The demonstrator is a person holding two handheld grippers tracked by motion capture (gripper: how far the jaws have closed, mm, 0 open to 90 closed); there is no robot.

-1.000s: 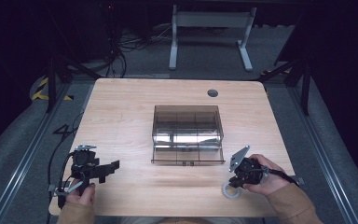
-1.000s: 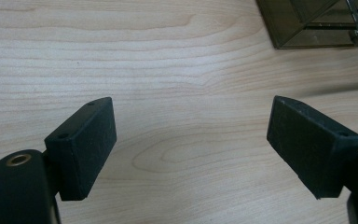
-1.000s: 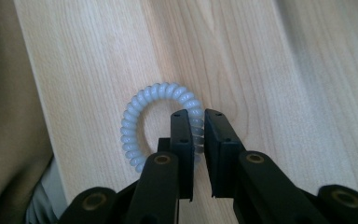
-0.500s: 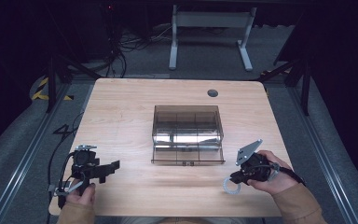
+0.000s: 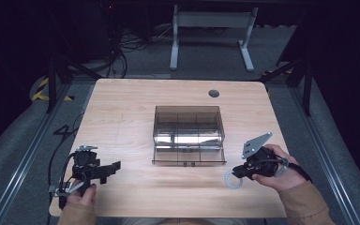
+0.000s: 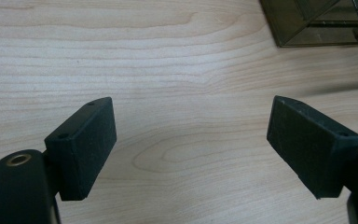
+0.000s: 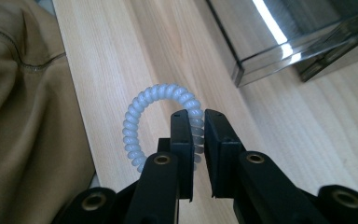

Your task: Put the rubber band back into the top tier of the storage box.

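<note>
A: Two grippers over the counter (image 5: 136,108), one per hand. Right gripper (image 7: 196,122): jaws closed on a pale spiral hair tie (image 7: 142,114), pinching one side of the loop. The rest of the ring stands free, above the wood.

B: Where does that sit in the high view?

A: Near the front right of the counter. The hair tie (image 5: 231,180) hangs off the left end of the right gripper (image 5: 238,171), held in the person's right hand (image 5: 281,169). A tan sleeve (image 5: 304,206) comes in from the bottom edge.

B: Left side?

A: Left gripper (image 6: 191,140): jaws wide open, nothing between the pads, bare wood grain below. In the high view the left gripper (image 5: 115,168) is at the front left corner, well apart from the hair tie.

B: Anything between them?

A: A smoky transparent compartment box (image 5: 188,133), mid-counter, its front flap lying open toward the person. One corner of the box (image 6: 317,23) shows at the top right of the left gripper view; the box (image 7: 303,42) lies beyond the ring in the right gripper view. Contents too dim to tell.
</note>
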